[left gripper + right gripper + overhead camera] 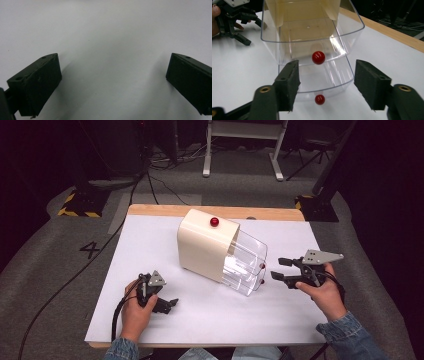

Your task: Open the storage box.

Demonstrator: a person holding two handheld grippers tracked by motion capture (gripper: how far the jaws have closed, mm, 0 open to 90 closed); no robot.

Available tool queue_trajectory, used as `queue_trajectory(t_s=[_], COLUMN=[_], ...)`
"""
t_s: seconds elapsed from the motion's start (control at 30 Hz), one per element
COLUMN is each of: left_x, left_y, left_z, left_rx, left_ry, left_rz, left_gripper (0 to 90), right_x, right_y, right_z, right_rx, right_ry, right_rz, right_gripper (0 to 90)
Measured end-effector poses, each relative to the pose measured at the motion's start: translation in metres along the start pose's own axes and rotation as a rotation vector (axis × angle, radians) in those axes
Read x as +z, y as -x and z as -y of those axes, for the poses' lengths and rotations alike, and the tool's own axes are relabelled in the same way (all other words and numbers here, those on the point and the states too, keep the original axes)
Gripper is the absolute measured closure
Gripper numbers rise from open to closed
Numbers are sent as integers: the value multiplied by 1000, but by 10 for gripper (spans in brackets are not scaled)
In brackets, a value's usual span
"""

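Right gripper view is showing the right gripper (325, 82) with its jaws spread wide and empty, pointing straight at the open fronts of two clear drawers (312, 37) that are sticking out of a cream cabinet (206, 244). The upper red knob (318, 57) is sitting dead ahead of the claw, between the lines of the two jaws and a little beyond their tips; the lower red knob (320, 99) is lying just below it, nearer the table. The drawers' long axis is running away from the claw, so any pull or push would likely be travelling along the claw's own line. High view is placing this claw just beside the drawer fronts, while the left gripper (165, 304) is resting spread and empty on the white table (150, 250), well apart from the cabinet. By my judgement the right hand is the nearer one for whichever knob comes next.
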State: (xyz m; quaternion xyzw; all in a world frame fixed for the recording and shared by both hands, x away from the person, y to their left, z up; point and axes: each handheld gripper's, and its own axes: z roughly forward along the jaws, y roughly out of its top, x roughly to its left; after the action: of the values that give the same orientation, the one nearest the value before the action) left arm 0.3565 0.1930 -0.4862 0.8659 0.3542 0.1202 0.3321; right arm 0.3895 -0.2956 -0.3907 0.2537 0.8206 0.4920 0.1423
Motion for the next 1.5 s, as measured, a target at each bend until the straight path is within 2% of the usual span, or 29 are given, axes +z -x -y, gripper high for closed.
queue_trajectory(t_s=[0.23, 0.4, 0.77, 0.93, 1.13, 1.3, 1.37, 1.5], left_x=[0, 0, 0, 0, 0, 0, 0, 0], left_y=[0, 0, 0, 0, 0, 0, 0, 0], left_z=[0, 0, 0, 0, 0, 0, 0, -1], left_rx=[-2, -2, -2, -2, -3, -3, -3, -3], left_ry=[-3, -3, -3, -3, -4, -4, -4, -4], left_rz=[1, 1, 0, 1, 1, 1, 1, 1], left_gripper=[0, 0, 0, 0, 0, 0, 0, 0], right_x=[-25, -41, -61, -63, -60, -44, -38, -38], right_y=[-3, -3, 6, 13, 21, 21, 20, 20], right_z=[16, 32, 71, 96, 116, 122, 123, 123], right_rx=[-7, 26, 85, 100, 151, 125, 114, 116], right_ry=[-52, -83, -210, -241, -222, -226, -264, -259], right_rz=[64, 81, 146, 187, 190, 211, 215, 218], right_gripper=[269, 263, 228, 210, 202, 175, 166, 162])
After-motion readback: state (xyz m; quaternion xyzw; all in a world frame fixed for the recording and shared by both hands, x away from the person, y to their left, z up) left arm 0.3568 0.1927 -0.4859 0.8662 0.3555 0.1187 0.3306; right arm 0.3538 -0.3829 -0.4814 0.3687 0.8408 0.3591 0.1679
